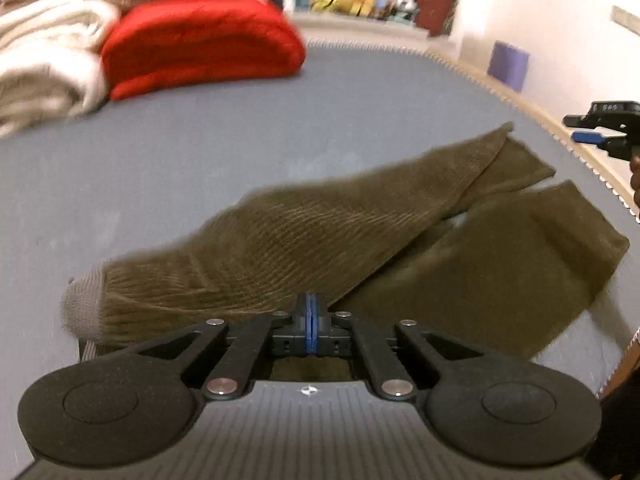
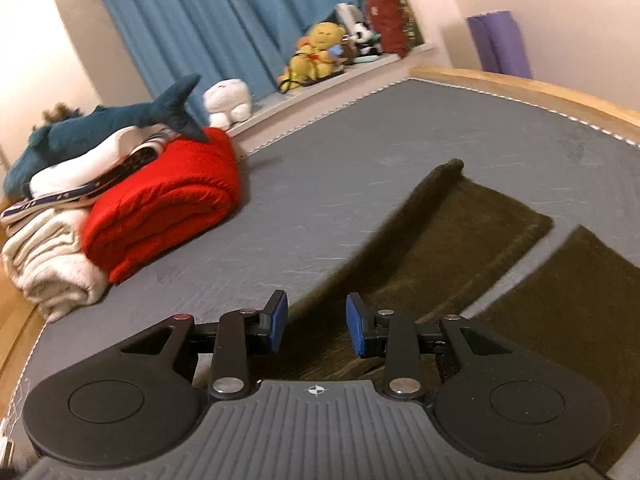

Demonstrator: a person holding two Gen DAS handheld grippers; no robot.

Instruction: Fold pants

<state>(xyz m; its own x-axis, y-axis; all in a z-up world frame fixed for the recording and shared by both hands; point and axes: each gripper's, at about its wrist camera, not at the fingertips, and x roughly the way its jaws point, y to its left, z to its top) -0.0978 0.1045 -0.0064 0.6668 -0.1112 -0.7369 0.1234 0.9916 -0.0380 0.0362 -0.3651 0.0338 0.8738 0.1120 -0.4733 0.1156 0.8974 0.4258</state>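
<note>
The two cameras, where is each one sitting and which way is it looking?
Left wrist: sits on the left gripper, shut on the pants, looking across the grey bed; the right gripper shows at the far right edge.
Right wrist: sits on the right gripper, jaws open above the pants, facing the blue curtain.
Shared: the pants, the bed and the red blanket.

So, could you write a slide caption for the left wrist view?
Left tongs shut on olive corduroy pants spread across a grey mattress.
</note>
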